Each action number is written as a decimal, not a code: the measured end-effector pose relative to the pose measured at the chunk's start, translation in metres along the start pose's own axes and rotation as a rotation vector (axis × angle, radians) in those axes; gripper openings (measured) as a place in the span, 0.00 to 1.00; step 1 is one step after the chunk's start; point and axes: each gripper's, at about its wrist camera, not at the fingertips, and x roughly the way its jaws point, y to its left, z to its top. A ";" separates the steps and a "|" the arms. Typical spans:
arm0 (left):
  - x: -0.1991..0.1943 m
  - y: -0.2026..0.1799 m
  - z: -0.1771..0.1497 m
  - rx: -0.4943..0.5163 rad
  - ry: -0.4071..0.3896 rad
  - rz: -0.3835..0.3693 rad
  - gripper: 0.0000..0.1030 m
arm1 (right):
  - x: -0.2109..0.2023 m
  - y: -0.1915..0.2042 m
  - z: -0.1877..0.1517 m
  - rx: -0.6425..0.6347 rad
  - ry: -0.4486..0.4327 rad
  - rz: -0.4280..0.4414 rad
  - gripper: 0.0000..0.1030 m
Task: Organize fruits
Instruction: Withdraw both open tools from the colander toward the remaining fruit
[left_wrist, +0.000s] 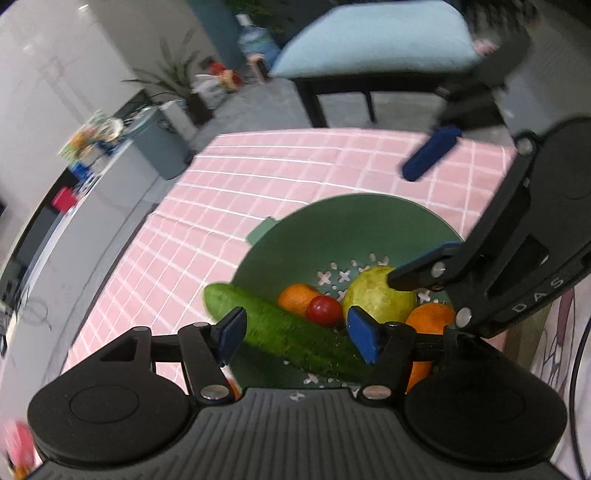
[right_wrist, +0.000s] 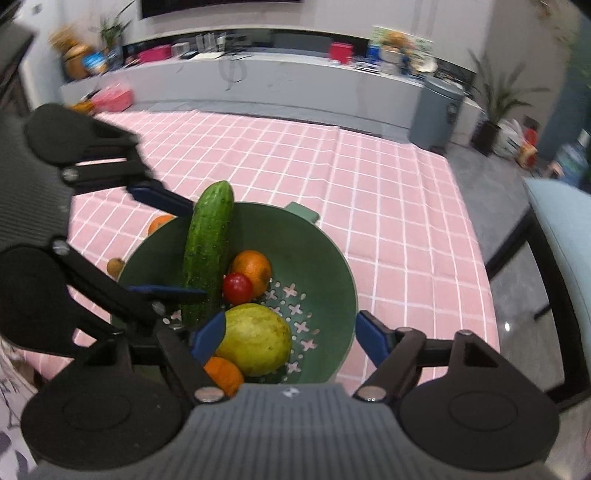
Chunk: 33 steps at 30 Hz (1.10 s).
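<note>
A green colander (left_wrist: 369, 218) (right_wrist: 325, 251) sits on the pink checked tablecloth. It holds a cucumber (left_wrist: 288, 328) (right_wrist: 208, 243) leaning over its rim, a yellow-green guava (left_wrist: 376, 295) (right_wrist: 255, 339), a red tomato (left_wrist: 324, 310) (right_wrist: 237, 288) and two oranges (left_wrist: 297, 295) (right_wrist: 253, 267). My left gripper (left_wrist: 295, 334) (right_wrist: 166, 247) is open, its fingers on either side of the cucumber. My right gripper (right_wrist: 291, 338) (left_wrist: 432, 206) is open above the guava, holding nothing.
An orange (right_wrist: 159, 223) and a small brown fruit (right_wrist: 114, 266) lie on the cloth (right_wrist: 369, 206) beside the colander. A blue-cushioned chair (left_wrist: 373, 40) stands past the table's edge. A grey bin (right_wrist: 436, 110), potted plants and a cluttered counter stand beyond.
</note>
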 end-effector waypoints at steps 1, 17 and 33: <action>-0.004 0.003 -0.003 -0.036 -0.007 0.004 0.72 | -0.002 0.001 -0.003 0.029 -0.005 -0.014 0.77; -0.085 0.067 -0.082 -0.482 -0.098 0.087 0.72 | -0.027 0.086 -0.019 0.286 -0.211 -0.013 0.75; -0.098 0.103 -0.185 -0.714 -0.085 0.036 0.58 | -0.002 0.175 -0.035 0.219 -0.233 -0.014 0.37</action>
